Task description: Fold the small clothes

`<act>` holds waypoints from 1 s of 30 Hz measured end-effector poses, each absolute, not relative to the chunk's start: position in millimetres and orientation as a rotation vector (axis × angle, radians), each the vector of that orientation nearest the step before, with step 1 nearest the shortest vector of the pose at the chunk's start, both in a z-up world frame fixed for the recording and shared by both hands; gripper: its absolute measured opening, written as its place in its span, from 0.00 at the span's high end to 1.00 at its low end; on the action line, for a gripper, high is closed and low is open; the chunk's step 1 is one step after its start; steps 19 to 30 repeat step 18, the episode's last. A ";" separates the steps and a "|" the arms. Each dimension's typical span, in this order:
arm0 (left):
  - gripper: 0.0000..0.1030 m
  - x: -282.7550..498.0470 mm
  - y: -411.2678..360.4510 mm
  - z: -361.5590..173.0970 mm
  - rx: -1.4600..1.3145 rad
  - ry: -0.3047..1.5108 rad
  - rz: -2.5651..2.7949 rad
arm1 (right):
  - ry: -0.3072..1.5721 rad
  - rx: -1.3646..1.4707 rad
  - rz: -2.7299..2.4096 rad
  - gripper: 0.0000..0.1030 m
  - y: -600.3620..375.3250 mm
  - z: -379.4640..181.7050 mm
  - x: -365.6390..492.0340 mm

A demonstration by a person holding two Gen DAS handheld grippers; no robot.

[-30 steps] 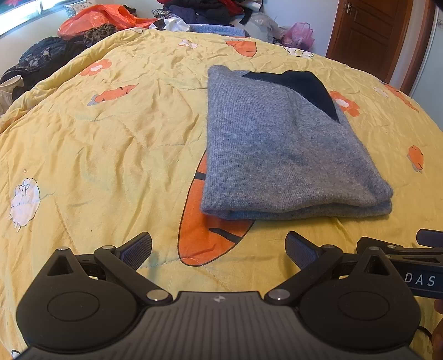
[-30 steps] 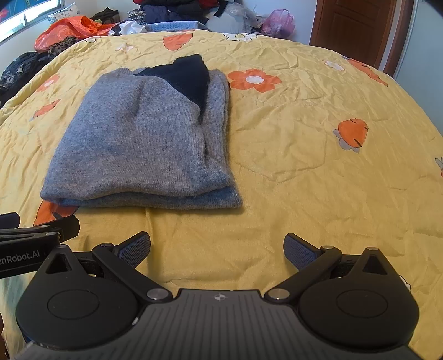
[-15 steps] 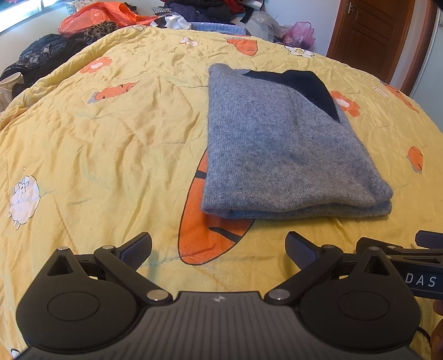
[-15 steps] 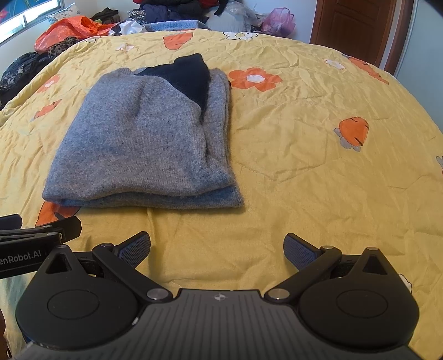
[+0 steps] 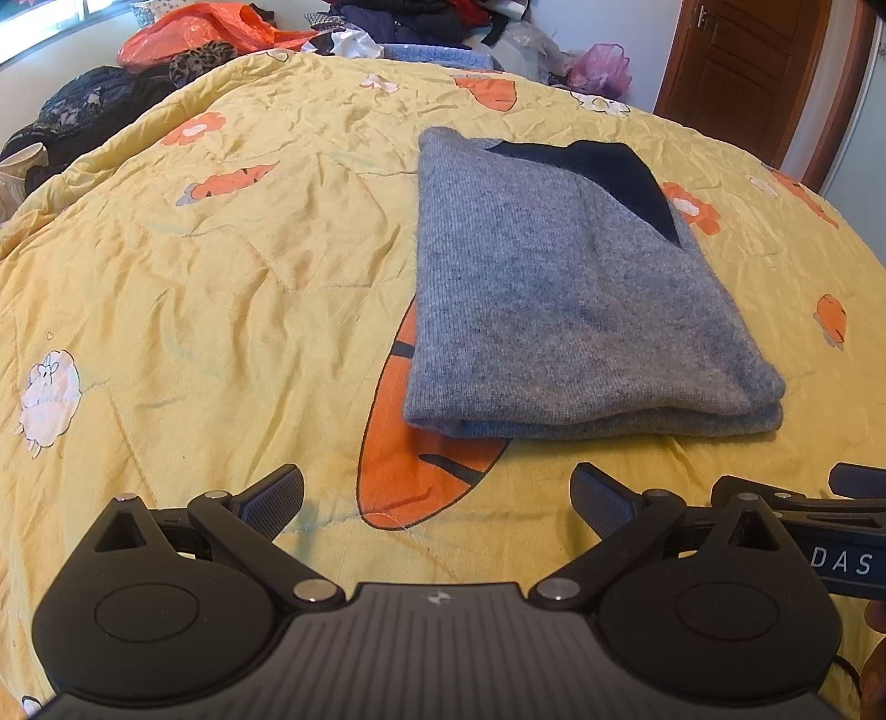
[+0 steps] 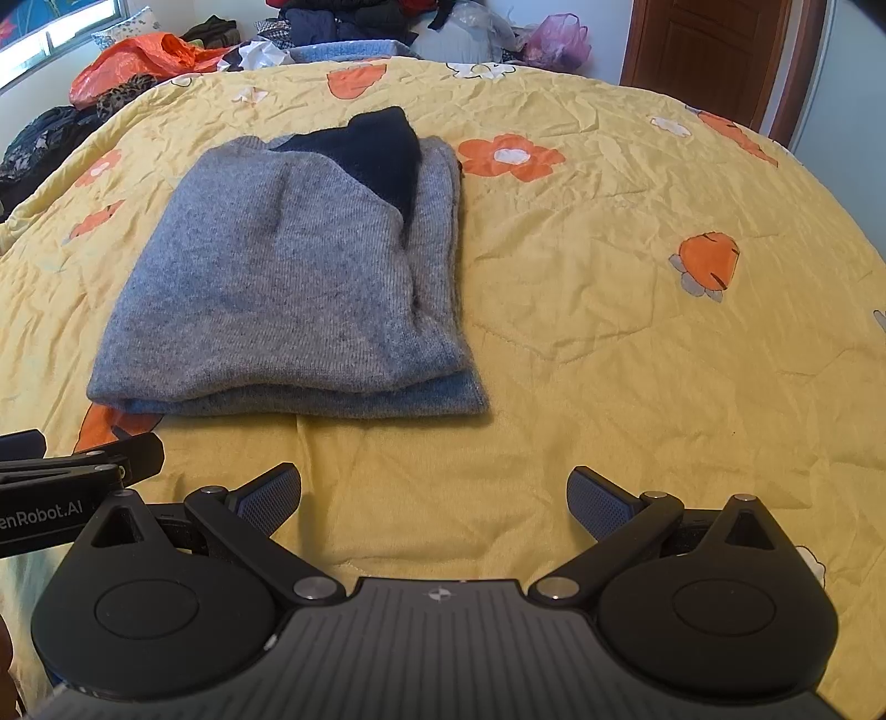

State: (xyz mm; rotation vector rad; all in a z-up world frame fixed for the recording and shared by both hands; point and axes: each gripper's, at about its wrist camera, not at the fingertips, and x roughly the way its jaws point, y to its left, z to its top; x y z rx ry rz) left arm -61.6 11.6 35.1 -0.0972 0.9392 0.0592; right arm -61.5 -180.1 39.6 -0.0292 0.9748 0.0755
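A grey knit sweater (image 5: 565, 299) with a dark navy patch lies folded in a flat rectangle on the yellow bedspread (image 5: 221, 288). It also shows in the right wrist view (image 6: 288, 288), left of centre. My left gripper (image 5: 437, 498) is open and empty, just in front of the sweater's near fold, above an orange carrot print. My right gripper (image 6: 434, 495) is open and empty, in front of the sweater's near right corner. Each gripper's side shows at the edge of the other's view.
Piles of clothes and an orange bag (image 5: 194, 33) lie beyond the bed's far edge. A pink bag (image 6: 554, 33) and a brown wooden door (image 6: 714, 55) stand at the back right. The bedspread (image 6: 637, 332) carries orange flower and carrot prints.
Both grippers have drawn back slightly from the sweater and stay open. The sweater has not moved.
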 end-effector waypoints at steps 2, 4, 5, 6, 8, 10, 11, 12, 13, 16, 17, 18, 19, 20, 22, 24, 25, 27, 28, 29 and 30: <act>0.00 -61.7 12.0 35.2 -0.100 0.941 0.060 | 0.977 -0.028 0.075 0.00 -180.1 39.6 -61.8; 0.00 -61.8 12.1 34.8 -0.102 0.944 0.061 | 0.978 -0.028 0.076 0.01 -179.7 39.6 -62.2; 0.00 -62.2 11.9 34.6 -0.100 0.941 0.061 | 0.979 -0.028 0.077 0.00 -179.8 39.1 -61.8; 0.00 -64.4 11.1 35.6 -0.089 0.918 0.056 | 0.979 -0.027 0.077 0.00 -179.9 38.8 -62.2; 0.01 -71.9 9.0 39.3 -0.060 0.853 0.052 | 0.974 -0.021 0.087 0.01 -180.4 39.3 -62.7; 0.01 -73.7 9.6 41.7 -0.076 0.845 0.045 | 0.965 -0.022 0.086 0.01 -181.3 39.8 -62.9; 0.01 -73.3 10.5 42.1 -0.089 0.848 0.039 | 0.959 -0.031 0.081 0.01 -181.0 40.1 -63.3; 0.01 -73.4 11.1 42.3 -0.096 0.850 0.038 | 0.956 -0.039 0.082 0.00 -180.5 40.3 -63.3; 0.01 -73.6 11.8 42.9 -0.100 0.848 0.037 | 0.956 -0.040 0.085 0.00 -180.7 40.4 -63.0; 0.00 -74.0 17.6 47.2 -0.115 0.826 -0.015 | 0.951 -0.012 0.099 0.00 -185.4 42.0 -62.9; 0.00 -75.1 20.0 50.5 -0.108 0.803 -0.021 | 0.942 -0.006 0.103 0.00 -188.1 43.2 -63.1; 0.00 -75.7 23.3 54.4 -0.094 0.776 -0.020 | 0.926 -0.004 0.103 0.00 -192.0 45.0 -63.3; 0.00 -75.7 23.3 54.4 -0.094 0.776 -0.020 | 0.926 -0.004 0.103 0.00 -192.0 45.0 -63.3; 0.00 -75.7 23.3 54.4 -0.094 0.776 -0.020 | 0.926 -0.004 0.103 0.00 -192.0 45.0 -63.3; 0.00 -75.7 23.3 54.4 -0.094 0.776 -0.020 | 0.926 -0.004 0.103 0.00 -192.0 45.0 -63.3; 0.00 -75.7 23.3 54.4 -0.094 0.776 -0.020 | 0.926 -0.004 0.103 0.00 -192.0 45.0 -63.3; 0.00 -75.7 23.3 54.4 -0.094 0.776 -0.020 | 0.926 -0.004 0.103 0.00 -192.0 45.0 -63.3; 0.00 -75.7 23.3 54.4 -0.094 0.776 -0.020 | 0.926 -0.004 0.103 0.00 -192.0 45.0 -63.3; 0.00 -75.7 23.3 54.4 -0.094 0.776 -0.020 | 0.926 -0.004 0.103 0.00 -192.0 45.0 -63.3; 0.00 -75.7 23.3 54.4 -0.094 0.776 -0.020 | 0.926 -0.004 0.103 0.00 -192.0 45.0 -63.3; 0.00 -75.7 23.3 54.4 -0.094 0.776 -0.020 | 0.926 -0.004 0.103 0.00 -192.0 45.0 -63.3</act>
